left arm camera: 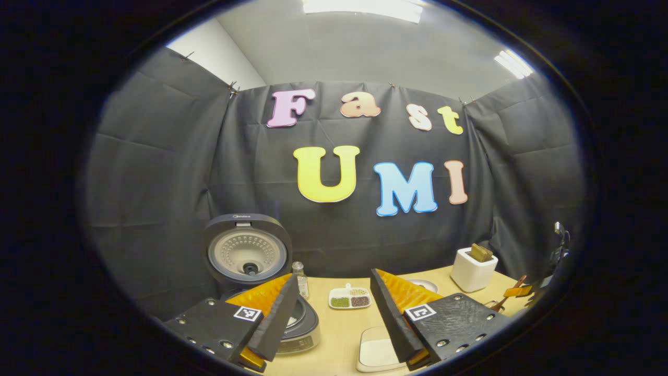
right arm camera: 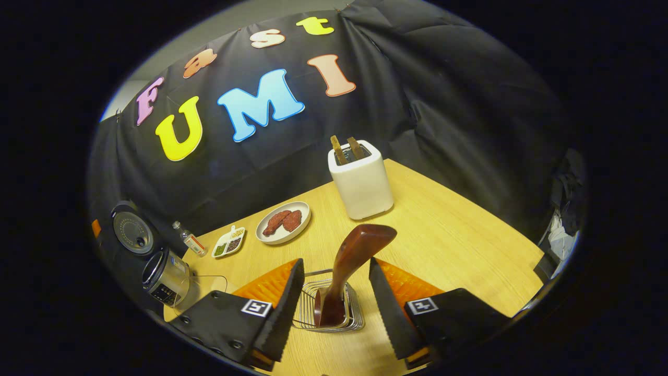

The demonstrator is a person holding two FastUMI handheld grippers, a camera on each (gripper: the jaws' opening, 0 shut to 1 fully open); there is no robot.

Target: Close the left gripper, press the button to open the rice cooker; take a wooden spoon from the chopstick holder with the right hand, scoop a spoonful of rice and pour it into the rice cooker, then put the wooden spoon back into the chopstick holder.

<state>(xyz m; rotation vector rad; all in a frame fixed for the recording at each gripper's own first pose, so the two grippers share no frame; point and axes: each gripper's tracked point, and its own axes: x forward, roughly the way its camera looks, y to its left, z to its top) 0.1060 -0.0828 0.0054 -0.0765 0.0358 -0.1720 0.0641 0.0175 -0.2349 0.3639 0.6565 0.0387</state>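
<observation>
The rice cooker [left arm camera: 305, 324] stands open at the left of the table, its round lid [left arm camera: 246, 250] raised against the wall. My left gripper [left arm camera: 334, 275] hangs open in front of it, holding nothing. In the right gripper view the cooker [right arm camera: 167, 277] sits far left. A dark wooden spoon [right arm camera: 360, 240] stands tilted in the wire chopstick holder [right arm camera: 308, 308], bowl end down. My right gripper [right arm camera: 335, 261] is open, its fingers on either side of the spoon's handle with gaps on both sides. A white container [left arm camera: 376, 352] lies below the left gripper; its contents are unclear.
A white toaster [right arm camera: 361, 180] with two slices stands at the back right. A plate of reddish food [right arm camera: 283, 222], a divided dish of beans [right arm camera: 228, 243] and a small bottle [right arm camera: 189, 240] line the table's far edge. Bare wood stretches to the right of the holder.
</observation>
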